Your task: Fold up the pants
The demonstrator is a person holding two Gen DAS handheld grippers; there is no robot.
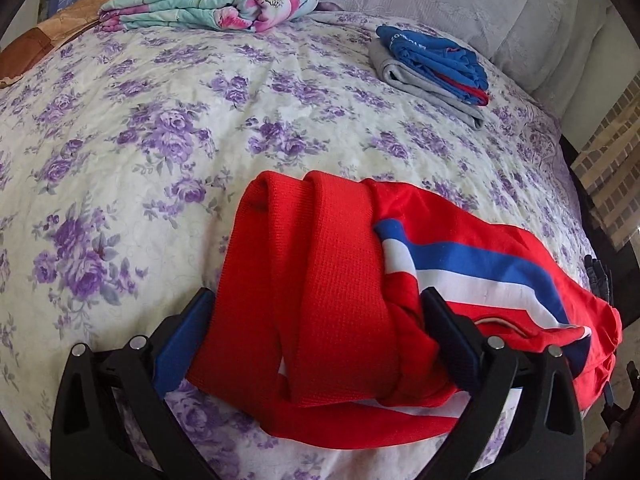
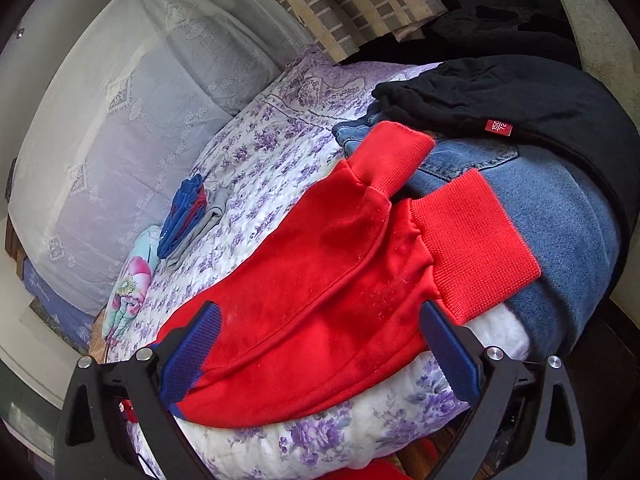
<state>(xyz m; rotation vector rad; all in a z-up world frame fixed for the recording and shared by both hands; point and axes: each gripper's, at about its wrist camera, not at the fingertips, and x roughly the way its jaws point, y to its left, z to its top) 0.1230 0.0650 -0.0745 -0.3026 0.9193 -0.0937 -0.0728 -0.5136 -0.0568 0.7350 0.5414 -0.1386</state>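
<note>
Red pants [image 1: 328, 288] with blue and white side stripes lie bunched on the flowered bedspread [image 1: 140, 128]. Their ribbed waistband runs between the fingers of my left gripper [image 1: 316, 304], which stands open around the cloth. In the right wrist view the pants' legs [image 2: 320, 280] stretch away, and the two ribbed cuffs [image 2: 472, 240] rest against a pile of jeans. My right gripper [image 2: 320, 320] is open, its blue-padded fingers on either side of the red legs. I cannot tell whether the pads touch the cloth.
A folded stack of blue and grey clothes [image 1: 432, 68] sits at the far right of the bed, and a rolled flowered quilt [image 1: 216, 0] at the back. Blue jeans [image 2: 560, 216] and a black garment [image 2: 520, 96] are piled by the cuffs. The bed's edge is close on the right.
</note>
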